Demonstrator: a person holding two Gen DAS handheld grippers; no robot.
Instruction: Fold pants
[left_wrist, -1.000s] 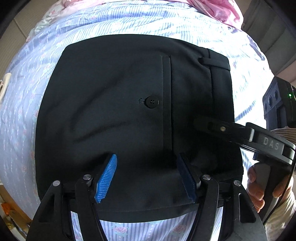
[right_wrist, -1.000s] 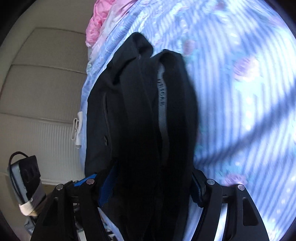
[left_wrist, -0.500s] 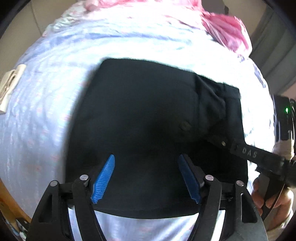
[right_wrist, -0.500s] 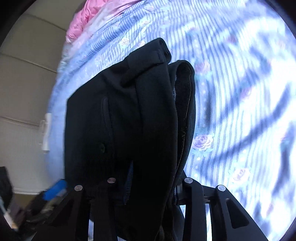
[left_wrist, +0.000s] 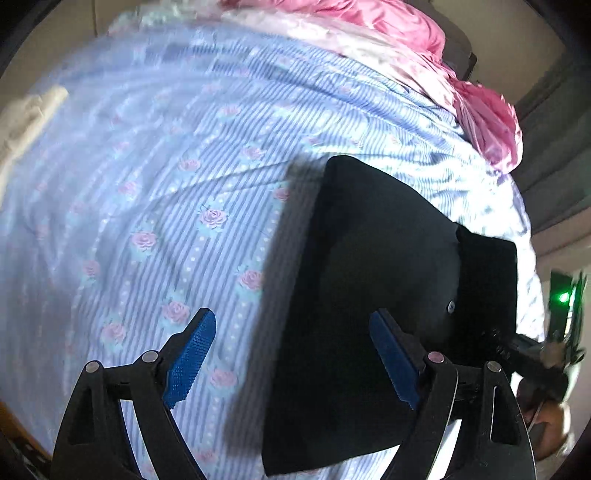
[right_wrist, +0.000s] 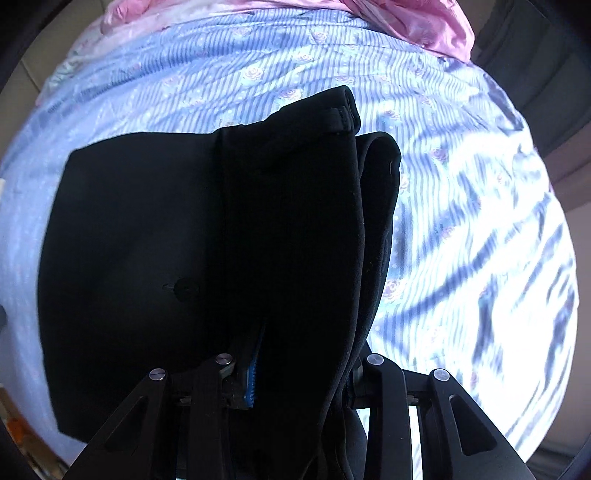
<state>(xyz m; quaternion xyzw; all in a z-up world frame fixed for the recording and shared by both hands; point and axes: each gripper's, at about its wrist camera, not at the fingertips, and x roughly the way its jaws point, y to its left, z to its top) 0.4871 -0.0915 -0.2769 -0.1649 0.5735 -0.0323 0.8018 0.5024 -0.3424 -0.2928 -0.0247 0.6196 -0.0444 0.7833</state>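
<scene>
L tool (left_wrist: 291, 354) hangs w/ its blue pads (left_wrist: 190, 350) spread wide, nothing pinched; its jaws have just been opening, and only striped sheet and a strip of black cloth lie below the gap. It sits off the left edge of the pants (left_wrist: 388, 288), prob. because its share of the fold is done and it is clearing out so as not to drag the cloth. Under it the bed sheet (left_wrist: 155, 192), blue stripes w/ pink roses, carries everything; a pink quilt (left_wrist: 476, 107) is bunched at the far right edge, well apart from the pants.

The pants lie as a dark folded block on the sheet, right of centre in the left wrist view, pocket button (left_wrist: 450, 306) facing up, so the seat side is on top. Near right edge of that block rises off the bed.

R tool (right_wrist: 299, 376), seen in its own view, is pressed onto the waistband end of the pants: thick black cloth fills the gap and covers most of one pad (right_wrist: 252, 384). The held part stands up as two rounded layers, while the rest w/ the button stays flat to the left. Likely reason: one end gripped and lifted so the stack can be shifted or squared as one piece. Person's hand (left_wrist: 550, 424) shows at the far right of the left view, blurred, behind that tool.

Fold looks nearly complete, judging by the compact block.
</scene>
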